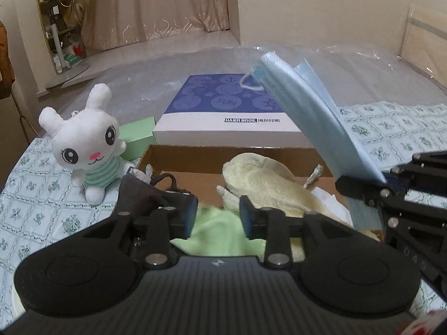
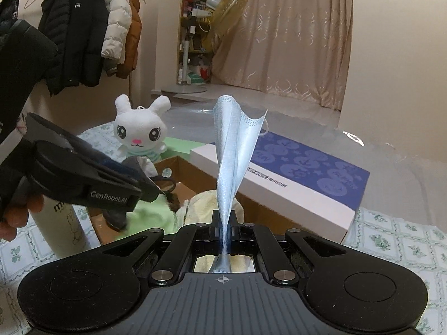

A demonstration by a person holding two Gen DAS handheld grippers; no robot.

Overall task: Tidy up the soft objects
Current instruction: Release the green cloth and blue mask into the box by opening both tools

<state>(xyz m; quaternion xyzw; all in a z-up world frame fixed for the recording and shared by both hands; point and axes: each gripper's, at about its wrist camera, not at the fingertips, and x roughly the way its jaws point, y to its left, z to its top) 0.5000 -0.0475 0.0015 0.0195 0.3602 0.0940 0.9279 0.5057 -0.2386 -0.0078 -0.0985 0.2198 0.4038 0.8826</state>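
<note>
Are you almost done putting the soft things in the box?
Partly. The cardboard box already holds a cream towel and a green cloth. The right gripper pinches a blue face mask, not yet in. The left gripper is open over the box. The white bunny sits outside.

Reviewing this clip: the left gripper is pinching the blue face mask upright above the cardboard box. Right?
Not quite. The right gripper pinches the blue face mask, as the right wrist view shows. The left gripper is open over the cardboard box.
</note>
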